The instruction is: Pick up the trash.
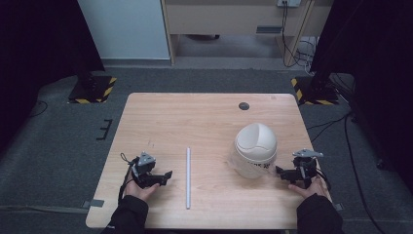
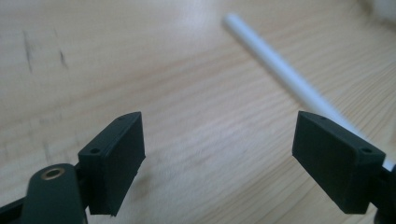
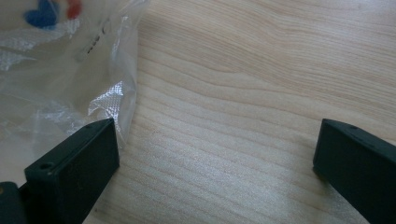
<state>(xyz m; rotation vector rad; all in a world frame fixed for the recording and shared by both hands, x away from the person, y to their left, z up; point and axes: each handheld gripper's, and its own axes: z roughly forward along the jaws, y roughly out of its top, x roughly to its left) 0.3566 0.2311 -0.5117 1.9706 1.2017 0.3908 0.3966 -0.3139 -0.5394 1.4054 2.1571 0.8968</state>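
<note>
High view: both tools, left tool (image 1: 167, 174) and right tool (image 1: 280, 170), rest released near the bench (image 1: 204, 117) front edge. Judged step: approach. Next, left takes the straw (image 1: 188, 178), right the bagged cup (image 1: 255, 150).

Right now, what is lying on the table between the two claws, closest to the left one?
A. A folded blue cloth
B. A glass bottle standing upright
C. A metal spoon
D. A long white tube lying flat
D: a long white tube lies flat on the wooden table, just beside the open left claw; the left gripper view shows it running past that claw's jaws.
</note>
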